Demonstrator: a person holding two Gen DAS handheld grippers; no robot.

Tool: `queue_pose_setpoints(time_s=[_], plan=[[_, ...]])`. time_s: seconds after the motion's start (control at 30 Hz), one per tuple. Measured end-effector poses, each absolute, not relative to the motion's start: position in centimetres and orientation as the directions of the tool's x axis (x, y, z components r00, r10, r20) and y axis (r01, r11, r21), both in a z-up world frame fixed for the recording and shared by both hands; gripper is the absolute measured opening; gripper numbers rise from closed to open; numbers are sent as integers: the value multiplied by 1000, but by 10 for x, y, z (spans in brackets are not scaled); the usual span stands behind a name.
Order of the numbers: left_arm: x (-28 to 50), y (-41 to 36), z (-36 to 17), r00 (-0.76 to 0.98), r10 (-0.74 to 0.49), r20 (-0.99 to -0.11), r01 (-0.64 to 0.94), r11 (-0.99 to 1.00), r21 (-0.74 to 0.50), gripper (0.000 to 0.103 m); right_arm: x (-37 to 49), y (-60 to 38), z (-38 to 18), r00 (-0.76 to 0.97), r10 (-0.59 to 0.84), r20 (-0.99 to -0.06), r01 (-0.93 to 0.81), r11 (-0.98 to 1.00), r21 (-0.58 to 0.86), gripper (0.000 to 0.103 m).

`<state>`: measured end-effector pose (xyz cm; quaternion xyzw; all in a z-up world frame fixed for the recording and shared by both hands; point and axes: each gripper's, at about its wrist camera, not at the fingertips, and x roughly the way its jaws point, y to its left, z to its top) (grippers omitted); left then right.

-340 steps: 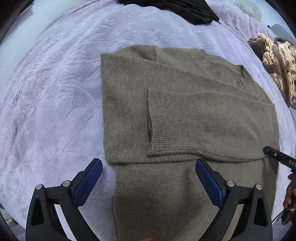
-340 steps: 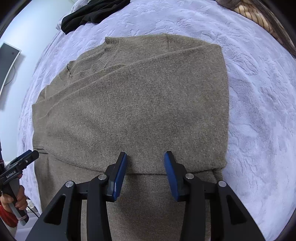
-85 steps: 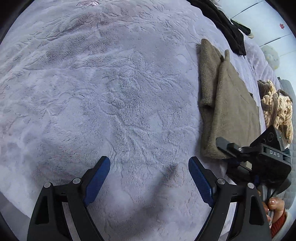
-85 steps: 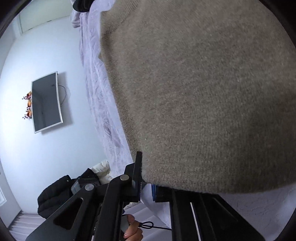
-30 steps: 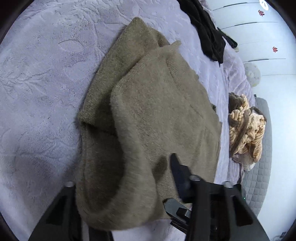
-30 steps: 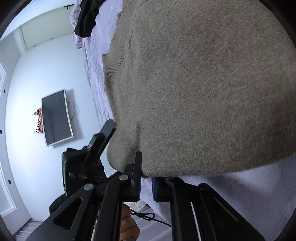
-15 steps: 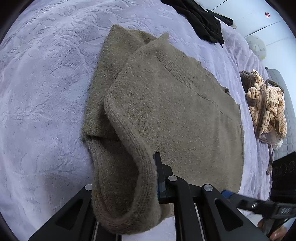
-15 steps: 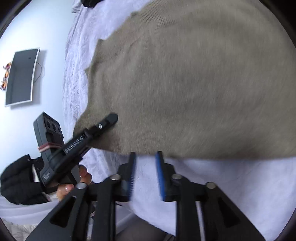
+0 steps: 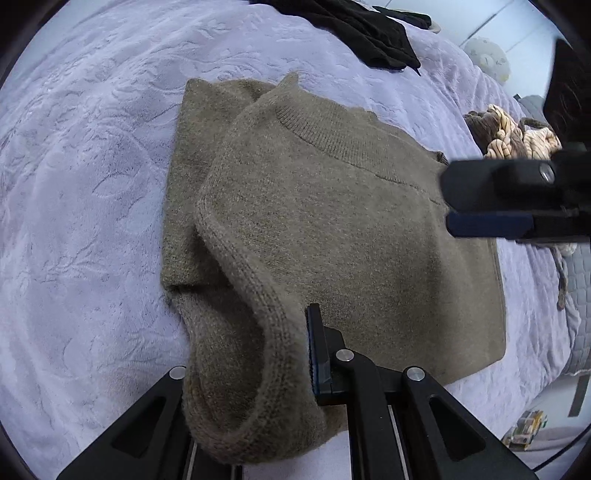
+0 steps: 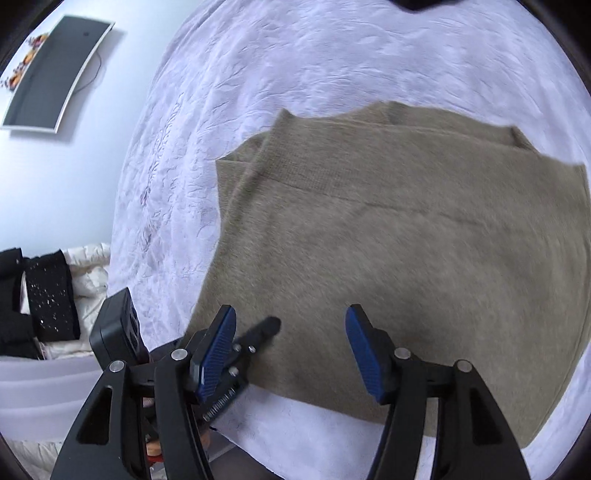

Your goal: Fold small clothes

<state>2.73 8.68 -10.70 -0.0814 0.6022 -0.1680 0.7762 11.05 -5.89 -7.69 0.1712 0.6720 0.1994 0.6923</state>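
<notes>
An olive-brown knit sweater (image 9: pixel 362 229) lies folded on a lavender bedspread (image 9: pixel 81 192). My left gripper (image 9: pixel 258 354) is shut on the sweater's near-left folded corner, which bulges up in a loop between the jaws. The left finger is hidden under the fabric. My right gripper (image 10: pixel 291 350) is open and empty, hovering over the sweater's (image 10: pixel 424 258) near edge. It also shows in the left wrist view (image 9: pixel 491 206) at the right, above the sweater's right side. The left gripper's tip pokes in by my right gripper's left finger (image 10: pixel 218 347).
Black clothes (image 9: pixel 369 29) lie at the far edge of the bed. A cream and brown knit garment (image 9: pixel 517 136) lies at the right. A wall TV (image 10: pixel 55 74) and a pile of dark and white clothes (image 10: pixel 48 295) are off the bed's left side.
My right gripper has let go of the sweater's edge, opened wide and lifted back. The sweater's top layer has settled flat. My left gripper still holds its corner.
</notes>
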Motion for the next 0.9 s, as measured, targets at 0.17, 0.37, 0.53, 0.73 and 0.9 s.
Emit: queue_pose_setpoints(time_s=[0.17, 0.37, 0.53, 0.73, 0.9], plan=[[15, 70, -98, 277, -301, -912, 293, 931, -218, 12, 136, -28, -79, -51, 465, -884, -122, 875, 468, 68], [0, 51, -93, 361, -246, -900, 434, 898, -71, 12, 171, 7, -83, -155, 459, -875, -174, 859, 481, 81], [-9, 39, -92, 406, -226, -886, 486, 874, 0, 12, 201, 47, -114, -297, 347, -889, -163, 899, 406, 92], [-7, 38, -95, 411, -225, -883, 469, 883, -7, 12, 206, 103, -135, -368, 123, -922, -317, 915, 249, 102], [-10, 37, -95, 427, -211, -879, 477, 879, 21, 12, 201, 133, -152, -377, -58, -924, -453, 882, 130, 102]])
